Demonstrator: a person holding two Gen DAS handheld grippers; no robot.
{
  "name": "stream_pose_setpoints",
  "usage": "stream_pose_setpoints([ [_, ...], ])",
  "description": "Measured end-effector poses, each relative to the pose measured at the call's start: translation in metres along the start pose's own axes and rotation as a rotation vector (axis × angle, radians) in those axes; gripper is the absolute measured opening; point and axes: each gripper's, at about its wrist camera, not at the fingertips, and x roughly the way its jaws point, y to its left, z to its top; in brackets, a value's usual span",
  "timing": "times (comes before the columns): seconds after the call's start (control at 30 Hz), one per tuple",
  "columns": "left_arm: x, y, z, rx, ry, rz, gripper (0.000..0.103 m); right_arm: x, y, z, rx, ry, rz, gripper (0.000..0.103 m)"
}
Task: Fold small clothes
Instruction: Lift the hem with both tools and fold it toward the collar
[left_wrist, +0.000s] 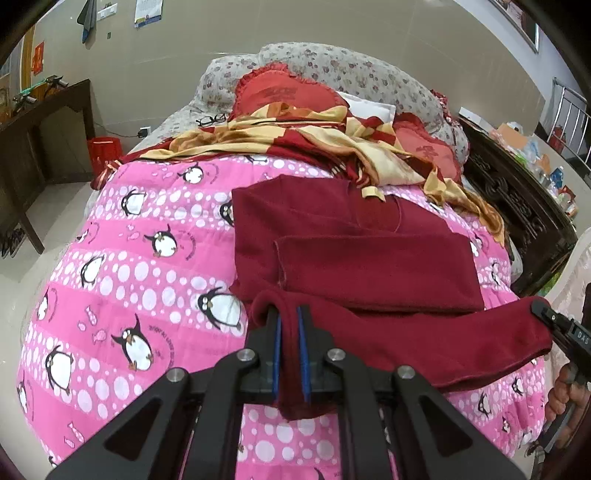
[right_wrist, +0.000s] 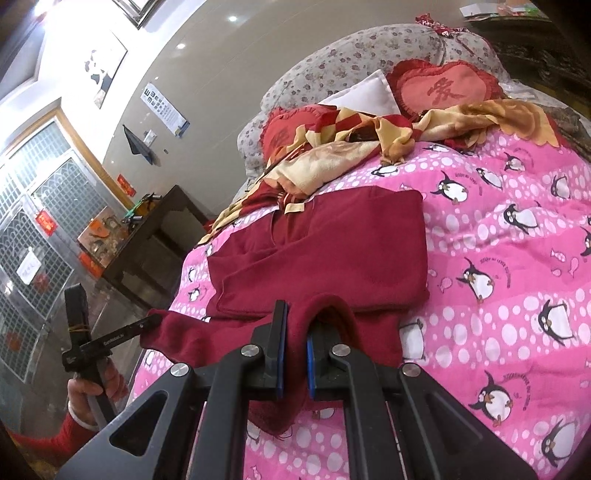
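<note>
A dark red garment (left_wrist: 369, 266) lies partly folded on the pink penguin quilt (left_wrist: 129, 295). My left gripper (left_wrist: 290, 314) is shut on its near hem at the left corner, lifted a little off the quilt. My right gripper (right_wrist: 295, 314) is shut on the other near corner of the same garment (right_wrist: 325, 240). The right gripper shows at the right edge of the left wrist view (left_wrist: 546, 314), and the left gripper shows at the left of the right wrist view (right_wrist: 147, 325). The hem hangs stretched between them.
A red and yellow patterned blanket (left_wrist: 314, 140) and heart cushions (right_wrist: 443, 88) lie at the head of the bed. A dark wooden table (left_wrist: 37, 129) stands left of the bed, dark carved furniture (left_wrist: 517, 206) to the right.
</note>
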Motion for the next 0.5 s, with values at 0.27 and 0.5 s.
stream_pose_setpoints([
  [0.27, 0.012, -0.001, 0.022, 0.006, -0.022, 0.018, 0.009, 0.009, -0.009, 0.019, 0.008, -0.025, -0.022, 0.035],
  [0.5, 0.027, -0.003, 0.043, 0.003, -0.034, 0.032, 0.008, 0.025, -0.016, 0.036, 0.012, -0.034, -0.053, 0.035],
])
